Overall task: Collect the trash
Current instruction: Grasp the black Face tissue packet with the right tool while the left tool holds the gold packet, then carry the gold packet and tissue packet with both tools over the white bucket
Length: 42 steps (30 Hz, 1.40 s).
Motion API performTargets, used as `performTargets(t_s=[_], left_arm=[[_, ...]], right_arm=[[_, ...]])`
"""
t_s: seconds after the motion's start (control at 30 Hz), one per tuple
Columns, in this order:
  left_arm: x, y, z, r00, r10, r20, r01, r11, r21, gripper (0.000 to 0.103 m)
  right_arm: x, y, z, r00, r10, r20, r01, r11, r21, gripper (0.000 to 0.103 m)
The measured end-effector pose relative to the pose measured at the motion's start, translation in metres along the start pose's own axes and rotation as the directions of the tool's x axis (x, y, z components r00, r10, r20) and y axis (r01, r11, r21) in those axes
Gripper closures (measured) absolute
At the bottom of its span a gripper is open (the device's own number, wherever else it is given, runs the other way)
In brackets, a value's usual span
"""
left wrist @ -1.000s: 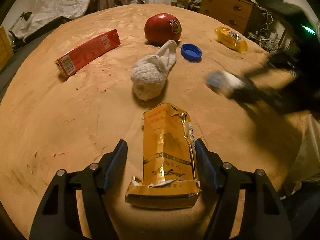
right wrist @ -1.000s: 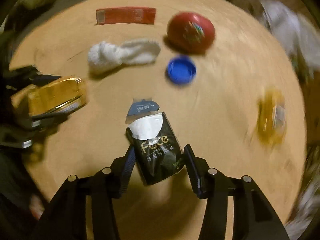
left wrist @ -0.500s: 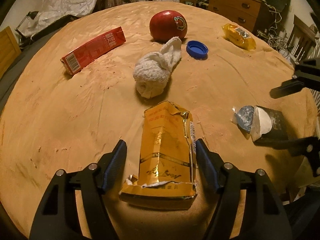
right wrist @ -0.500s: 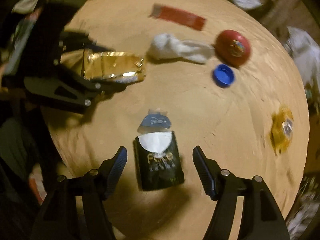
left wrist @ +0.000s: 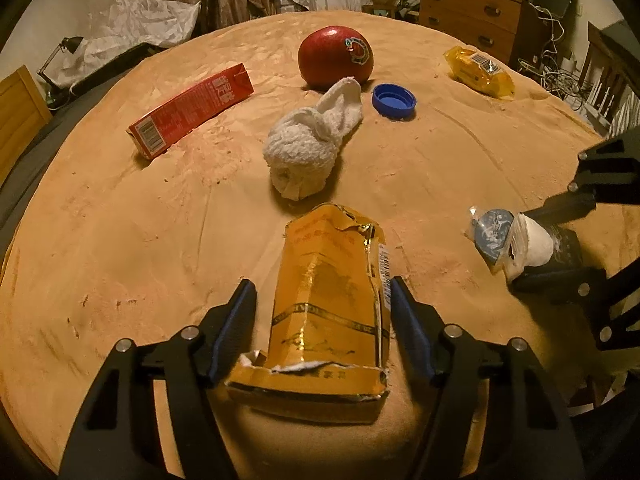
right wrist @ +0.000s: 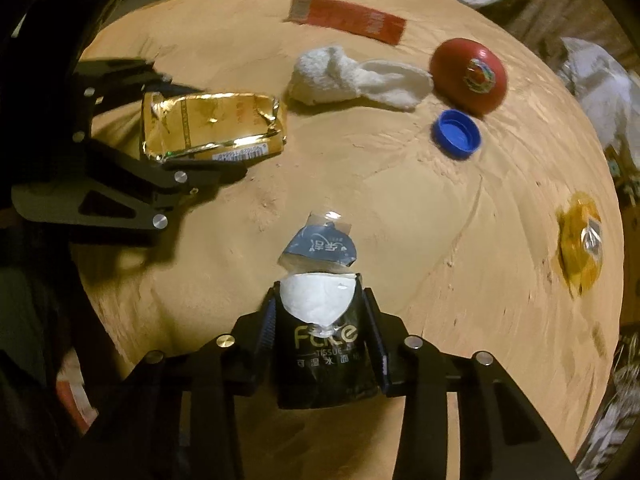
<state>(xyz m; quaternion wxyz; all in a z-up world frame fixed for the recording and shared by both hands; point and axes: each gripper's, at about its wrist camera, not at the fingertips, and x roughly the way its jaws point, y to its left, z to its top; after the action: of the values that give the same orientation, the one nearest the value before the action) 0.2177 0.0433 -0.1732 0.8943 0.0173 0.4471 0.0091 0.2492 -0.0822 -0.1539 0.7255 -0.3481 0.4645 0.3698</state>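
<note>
A torn gold carton (left wrist: 328, 304) lies on the round tan table (left wrist: 120, 240) between the jaws of my left gripper (left wrist: 324, 300), which stand apart from its sides; it also shows in the right wrist view (right wrist: 212, 128). My right gripper (right wrist: 318, 312) is closed against the sides of a black tissue pack (right wrist: 324, 352) with white tissue and a torn blue flap (right wrist: 320, 248) sticking out. The pack also shows at the right of the left wrist view (left wrist: 536, 244).
On the table lie a red carton (left wrist: 192, 108), a white sock (left wrist: 312, 144), a red apple (left wrist: 336, 60), a blue bottle cap (left wrist: 394, 101) and a yellow wrapper (left wrist: 480, 72). A wooden dresser (left wrist: 468, 16) and crumpled white sheets stand behind the table.
My right gripper opened over the tissue pack half a second ago and has now closed on it. My left gripper has stayed open around the gold carton.
</note>
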Motion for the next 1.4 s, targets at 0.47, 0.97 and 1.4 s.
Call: performTargets(t_s=[0.47, 0.97, 1.4], left_arm=[[-0.018, -0.003, -0.007, 0.999, 0.019, 0.039, -0.018, 0.999, -0.028, 0.055], [-0.16, -0.028, 0.011, 0.92, 0.109, 0.377, -0.079, 0.992, -0.094, 0.055], [-0.193, -0.047, 0.01, 0.878, 0.158, 0.451, -0.104, 0.984, -0.142, 0.055]], right_arm=[[-0.027, 0.001, -0.047, 0.971, -0.073, 0.228, -0.009, 0.941, 0.338, 0.066], [-0.163, 0.021, -0.087, 0.783, -0.386, 0.488, 0.057, 0.826, 0.561, 0.066], [-0.215, 0.042, -0.1, 0.671, -0.469, 0.574, 0.045, 0.799, 0.6, 0.065]])
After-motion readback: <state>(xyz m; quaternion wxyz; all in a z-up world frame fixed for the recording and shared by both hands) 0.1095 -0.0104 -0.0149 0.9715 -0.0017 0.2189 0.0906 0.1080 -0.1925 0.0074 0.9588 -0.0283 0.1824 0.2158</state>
